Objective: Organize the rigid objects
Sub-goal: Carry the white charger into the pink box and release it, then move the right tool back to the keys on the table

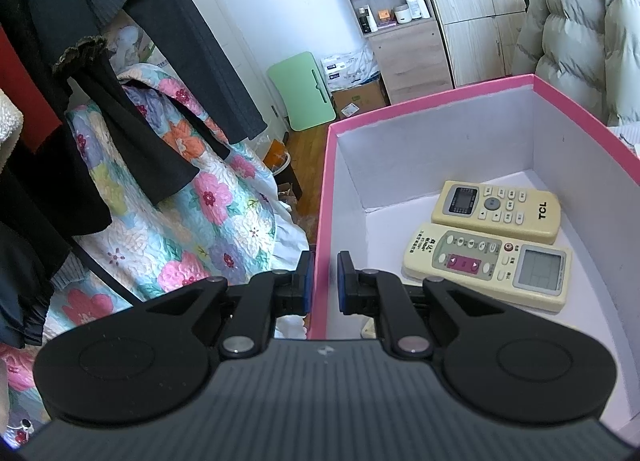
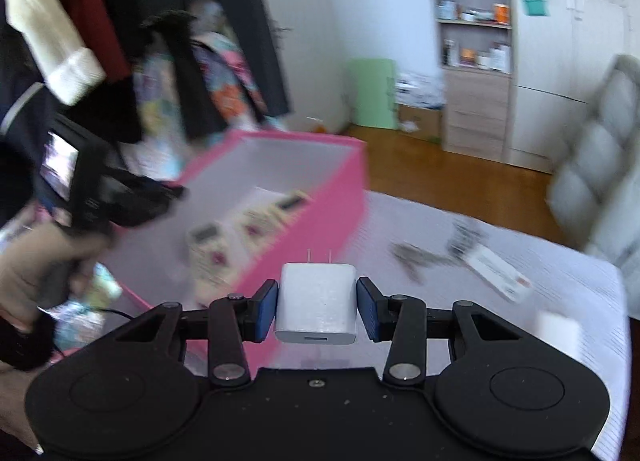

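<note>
1. Between the blue pads of the right gripper [image 2: 317, 311] sits a white USB wall charger [image 2: 316, 307], pinched on its two flat sides; its prongs point forward, away from the camera, and its USB port faces back toward it.
2. Ahead and to the left of that charger stands the pink box [image 2: 320, 213], open at the top; the charger hangs near the box's near right wall, seemingly outside it, so I judge the coming move is a carry forward-left over that wall, then a release.
3. Inside the pink box lie remotes side by side: a cream TCL remote [image 1: 496, 211] toward the far wall and a second cream remote [image 1: 488, 267] touching it on the near side; their long axes run parallel, leaving bare floor to their left.
4. At the box's left wall the left gripper [image 1: 322, 281] straddles the pink rim, pads pressed close to either face; whether they truly clamp it I cannot tell; this hand seems to steady the box.
5. Right of the box, blurred small items lie on the pale cloth [image 2: 500, 341].
</note>
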Motion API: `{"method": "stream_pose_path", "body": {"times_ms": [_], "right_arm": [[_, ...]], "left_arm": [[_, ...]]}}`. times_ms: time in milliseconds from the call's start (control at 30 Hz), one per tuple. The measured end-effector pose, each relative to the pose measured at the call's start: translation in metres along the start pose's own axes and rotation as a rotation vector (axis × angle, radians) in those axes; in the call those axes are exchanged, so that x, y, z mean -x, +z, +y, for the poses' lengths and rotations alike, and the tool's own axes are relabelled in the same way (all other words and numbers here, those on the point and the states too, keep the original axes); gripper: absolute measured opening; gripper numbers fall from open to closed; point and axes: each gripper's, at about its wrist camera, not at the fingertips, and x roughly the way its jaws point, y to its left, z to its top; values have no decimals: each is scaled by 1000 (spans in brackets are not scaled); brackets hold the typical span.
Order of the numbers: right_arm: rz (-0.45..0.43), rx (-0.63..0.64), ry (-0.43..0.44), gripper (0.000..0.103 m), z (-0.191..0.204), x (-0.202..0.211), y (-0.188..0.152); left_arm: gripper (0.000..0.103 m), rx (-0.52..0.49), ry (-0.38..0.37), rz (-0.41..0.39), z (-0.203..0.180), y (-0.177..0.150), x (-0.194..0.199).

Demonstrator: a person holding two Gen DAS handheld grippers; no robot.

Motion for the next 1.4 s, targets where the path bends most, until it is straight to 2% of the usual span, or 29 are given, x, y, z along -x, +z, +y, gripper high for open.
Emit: {"method": "stream_pose_path", "body": {"times_ms": [167, 333, 500, 633, 800, 900, 967, 1067, 1200, 1300, 1400], "right_arm": [[-10, 63, 98, 48, 30, -25, 26], [63, 177, 130, 48, 58, -64, 42], [193, 337, 76, 48, 77, -108, 42], [311, 385, 63, 48, 77, -128, 42], [359, 392, 55, 48, 81, -131, 45], [343, 370, 44, 48, 81, -127, 45], [302, 339, 50, 51, 78, -117, 46], [206, 289, 72, 51, 66, -92, 50], [88, 136, 99, 52, 36, -49, 52], [50, 54, 93, 53, 13, -26, 43], [53, 5, 44, 53, -6, -13, 26]], "left_arm": [[10, 16, -14, -5, 4, -1, 0], [10, 26, -22, -9, 5, -2, -1], [10, 30, -28, -11, 6, -2, -1], [10, 40, -35, -14, 8, -3, -1], [10, 44, -36, -12, 8, -4, -1], [10, 43, -35, -12, 9, -4, -2], [10, 44, -35, -12, 9, -4, -2], [10, 45, -38, -12, 9, -4, -1], [10, 46, -36, -12, 8, -4, -1], [10, 48, -36, -12, 7, -4, -1], [10, 47, -36, -12, 8, -4, -1]]}}
